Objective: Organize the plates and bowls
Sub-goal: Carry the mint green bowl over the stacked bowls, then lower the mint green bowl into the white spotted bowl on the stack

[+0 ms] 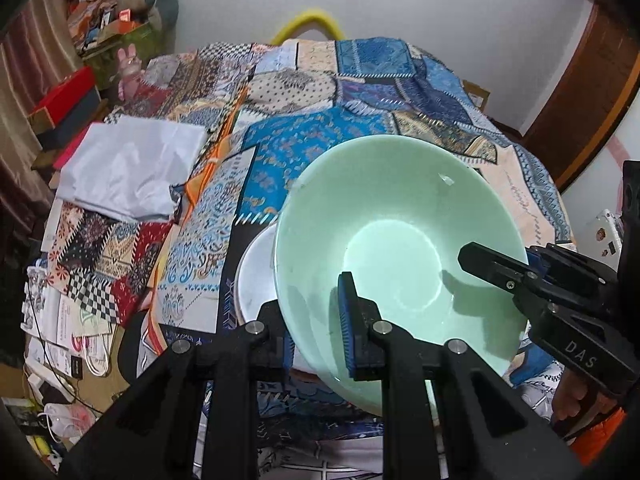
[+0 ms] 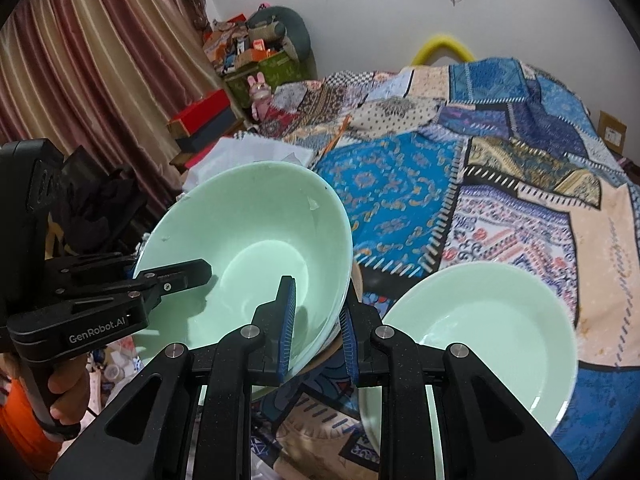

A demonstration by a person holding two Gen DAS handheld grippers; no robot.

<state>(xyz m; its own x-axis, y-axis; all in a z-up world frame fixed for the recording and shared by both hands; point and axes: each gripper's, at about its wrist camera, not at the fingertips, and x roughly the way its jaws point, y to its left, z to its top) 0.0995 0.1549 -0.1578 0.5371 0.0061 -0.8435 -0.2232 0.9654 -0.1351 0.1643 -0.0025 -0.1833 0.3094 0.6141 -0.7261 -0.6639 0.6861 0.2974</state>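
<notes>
Left wrist view showed the left gripper point(image 1: 316, 320) clamped on the near rim of a tilted, pale green bowl point(image 1: 392, 248), glossy and smooth inside, above the patchwork cloth point(image 1: 304, 148). Right of it, the right gripper point(image 2: 318, 320) pinched the bowl's opposite wall, and a matching green plate point(image 2: 480, 344) lay on the cloth.

White wall point(image 2: 340, 12), striped curtain point(image 2: 92, 64), patchwork bedspread point(image 2: 520, 168)

Matte black plastic left gripper point(image 1: 316, 320) and right gripper point(image 2: 318, 320), blue ribbed pads point(image 2: 287, 322) on the fingers, round silver screws behind them. White lettering "DAS" and "GenRobot.AI" along the sides. Bare hand point(image 2: 66, 394) behind the fingers, orange sleeve point(image 2: 18, 424) beyond.
</notes>
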